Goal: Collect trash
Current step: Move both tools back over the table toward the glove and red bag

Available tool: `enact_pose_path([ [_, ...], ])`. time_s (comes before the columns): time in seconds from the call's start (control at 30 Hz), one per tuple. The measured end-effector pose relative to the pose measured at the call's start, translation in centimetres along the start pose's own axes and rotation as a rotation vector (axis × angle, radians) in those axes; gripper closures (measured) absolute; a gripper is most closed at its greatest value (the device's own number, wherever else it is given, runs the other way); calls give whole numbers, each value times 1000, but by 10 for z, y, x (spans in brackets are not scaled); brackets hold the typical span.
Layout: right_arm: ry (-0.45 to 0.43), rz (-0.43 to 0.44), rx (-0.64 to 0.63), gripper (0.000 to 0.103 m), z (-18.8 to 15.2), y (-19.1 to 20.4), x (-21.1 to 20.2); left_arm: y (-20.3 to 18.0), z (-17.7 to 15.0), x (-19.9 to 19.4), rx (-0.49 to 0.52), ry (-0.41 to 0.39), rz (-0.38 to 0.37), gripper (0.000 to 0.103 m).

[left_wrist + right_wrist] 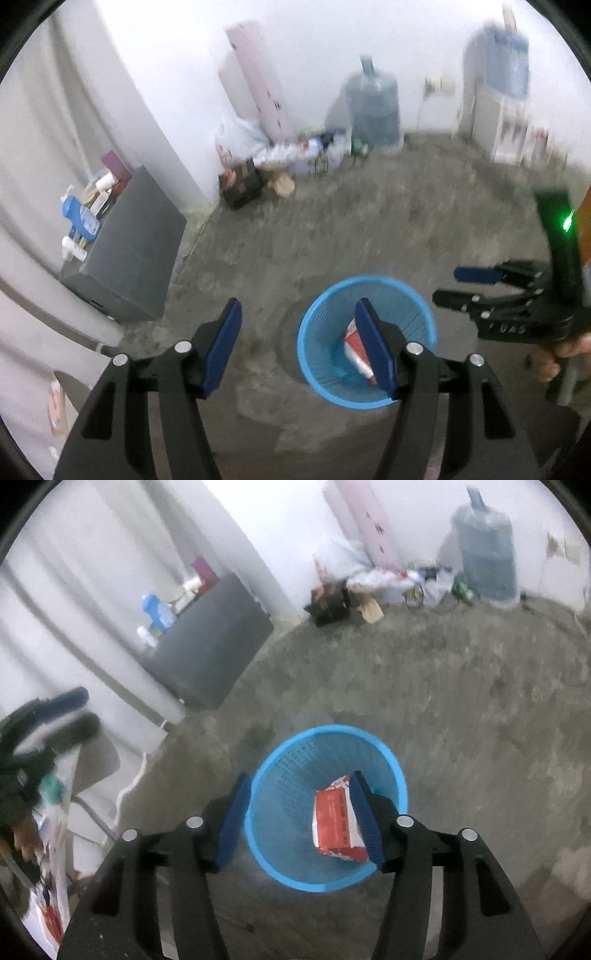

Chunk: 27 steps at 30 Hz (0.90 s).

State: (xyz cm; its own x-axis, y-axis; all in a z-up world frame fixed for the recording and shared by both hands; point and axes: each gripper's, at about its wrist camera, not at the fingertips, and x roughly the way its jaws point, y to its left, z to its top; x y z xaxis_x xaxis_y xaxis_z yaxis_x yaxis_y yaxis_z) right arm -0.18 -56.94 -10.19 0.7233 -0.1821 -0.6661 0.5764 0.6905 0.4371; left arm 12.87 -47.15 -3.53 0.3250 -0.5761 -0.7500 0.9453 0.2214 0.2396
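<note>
A blue plastic mesh bin point(321, 317) point(291, 775) stands on the concrete floor. A red and white packet point(338, 821) lies inside it, partly hidden behind a finger in the left wrist view point(352, 341). My left gripper point(299, 349) is open and empty, above the floor just left of the bin. My right gripper point(299, 818) is open and empty, directly above the bin; it also shows at the right of the left wrist view point(454, 284). The left gripper point(83, 710) appears blurred at the left edge of the right wrist view.
A dark grey cabinet point(129, 251) point(214, 642) with bottles on top stands by the white wall. A pile of bags and litter point(288, 155) point(388, 587), a water jug point(375, 107) point(485, 550) and a water dispenser point(498, 96) line the far wall.
</note>
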Motion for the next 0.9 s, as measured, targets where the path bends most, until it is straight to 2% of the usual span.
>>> enact_pose_path([
  [0.07,-38,-24,-58,36,-1,13,-20,11,-5,-34,-29,-52,-19,41],
  [0.13,-93,-65,-135,23,-2,33,-45,24,-16,-78,-44,-104,-56,41],
  [0.23,-208,-144,-240,9,-8,63,-82,41,-40,-133,-65,-122,-112,28],
  [0.3,-279,-161,-314,8,-15,85,-102,58,-66,-180,-122,-145,-152,24],
  [0.37,-329,-156,-386,8,-25,108,-120,74,-92,-221,-193,-176,-159,19],
  [0.47,-384,-56,-467,8,-41,135,-143,103,-140,-285,-337,-240,-147,7],
  [0.57,-382,75,-512,8,-52,162,-159,125,-194,-344,-479,-303,-92,5],
  [0.67,-330,235,-511,8,-64,190,-163,139,-244,-388,-598,-325,18,5],
  [0.73,-273,323,-534,8,-73,210,-159,136,-282,-414,-641,-349,101,5],
  [0.83,-195,392,-614,8,-91,239,-143,123,-331,-434,-669,-364,205,5],
  [0.9,-137,425,-668,13,-104,257,-133,109,-360,-435,-695,-341,231,5],
])
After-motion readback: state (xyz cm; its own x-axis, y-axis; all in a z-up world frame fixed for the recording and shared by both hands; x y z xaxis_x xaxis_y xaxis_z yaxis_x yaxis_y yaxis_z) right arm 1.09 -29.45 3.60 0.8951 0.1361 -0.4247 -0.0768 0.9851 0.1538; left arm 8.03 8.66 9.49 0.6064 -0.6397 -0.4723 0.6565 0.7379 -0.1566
